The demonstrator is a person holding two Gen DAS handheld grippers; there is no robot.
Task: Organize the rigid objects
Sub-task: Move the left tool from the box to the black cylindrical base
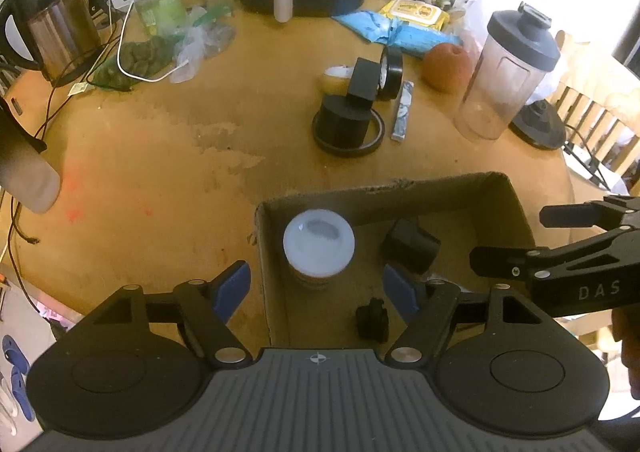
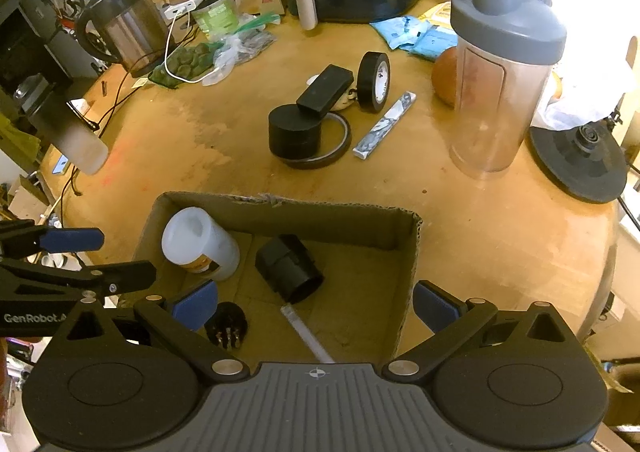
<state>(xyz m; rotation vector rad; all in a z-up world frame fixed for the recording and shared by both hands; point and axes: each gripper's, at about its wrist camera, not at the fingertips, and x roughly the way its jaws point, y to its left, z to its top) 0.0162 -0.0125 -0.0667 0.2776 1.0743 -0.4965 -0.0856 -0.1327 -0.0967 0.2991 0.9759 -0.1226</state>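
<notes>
An open cardboard box point(image 1: 516, 196) point(image 2: 414, 236) sits at the near table edge. Inside stand a white-lidded bottle point(image 1: 319, 248) point(image 2: 200, 248), a black cylinder on its side point(image 1: 412, 246) point(image 2: 288, 268), a small black ribbed part point(image 1: 373, 324) point(image 2: 226, 326) and a clear stick point(image 2: 306, 332). My left gripper point(image 1: 316, 292) point(image 2: 108, 254) hangs open over the box's left end; the bottle is between its blue pads point(image 1: 232, 290), untouched. My right gripper point(image 2: 316, 308) point(image 1: 514, 236) is wide open above the box, holding nothing.
Further back on the table lie a black puck point(image 2: 294, 132) inside a tape ring, a black block point(image 2: 324, 92), a black tape roll point(image 2: 374, 82) and a silvery stick point(image 2: 384, 126). A shaker bottle point(image 2: 500, 72), an orange point(image 1: 446, 66), a kettle point(image 1: 52, 28) and cables surround them.
</notes>
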